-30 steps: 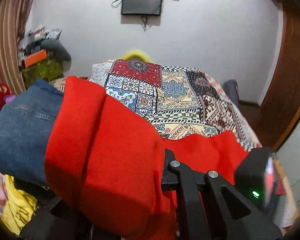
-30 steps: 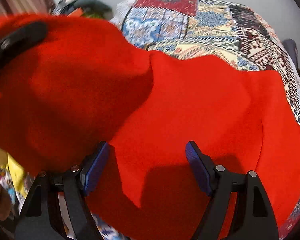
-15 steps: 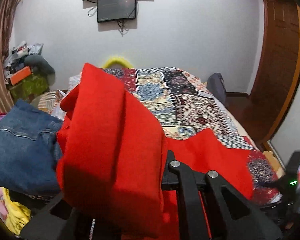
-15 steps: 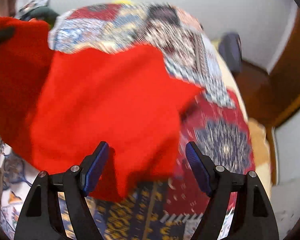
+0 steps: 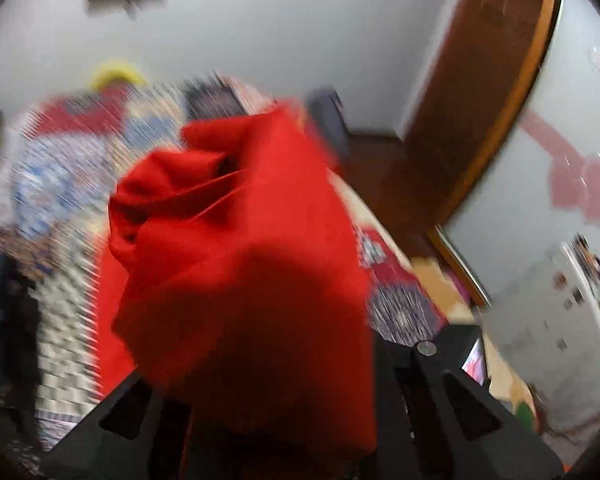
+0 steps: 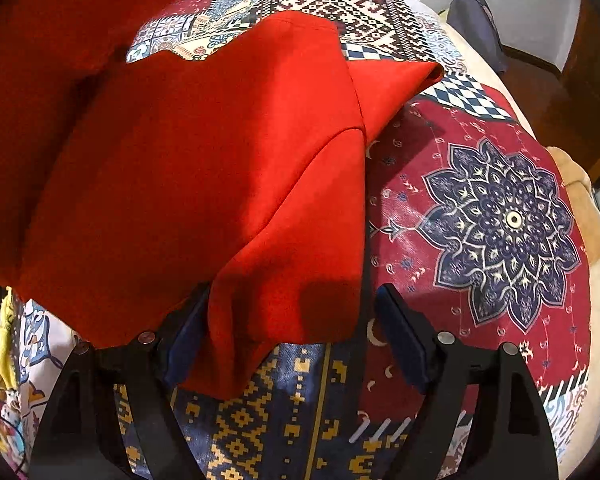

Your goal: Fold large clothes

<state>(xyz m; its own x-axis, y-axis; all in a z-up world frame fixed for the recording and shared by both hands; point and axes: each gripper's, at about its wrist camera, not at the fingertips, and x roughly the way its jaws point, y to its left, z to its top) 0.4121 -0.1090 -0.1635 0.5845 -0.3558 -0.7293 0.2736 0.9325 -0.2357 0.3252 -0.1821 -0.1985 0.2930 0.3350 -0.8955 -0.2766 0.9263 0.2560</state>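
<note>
A large red garment [image 6: 204, 152] lies spread on the patterned bedspread [image 6: 500, 220]. In the blurred left wrist view a bunched fold of the red garment [image 5: 240, 260] hangs over my left gripper [image 5: 268, 392], hiding its fingertips; the jaws appear closed on the cloth. My right gripper [image 6: 296, 340] is open, its blue-padded fingers [image 6: 400, 340] on either side of the garment's near lower corner, which lies between them without being pinched.
The bed's right edge [image 6: 596, 280] curves away beside a wooden door frame [image 5: 480, 120]. A dark bag [image 6: 476, 20] sits past the bed's far corner. Colourful clothes [image 6: 4, 340] lie at the lower left. A dark pile [image 5: 4, 312] lies left.
My left gripper has swung right and up with the red cloth, blurring its view. My right gripper has lowered over the garment's near corner, still open.
</note>
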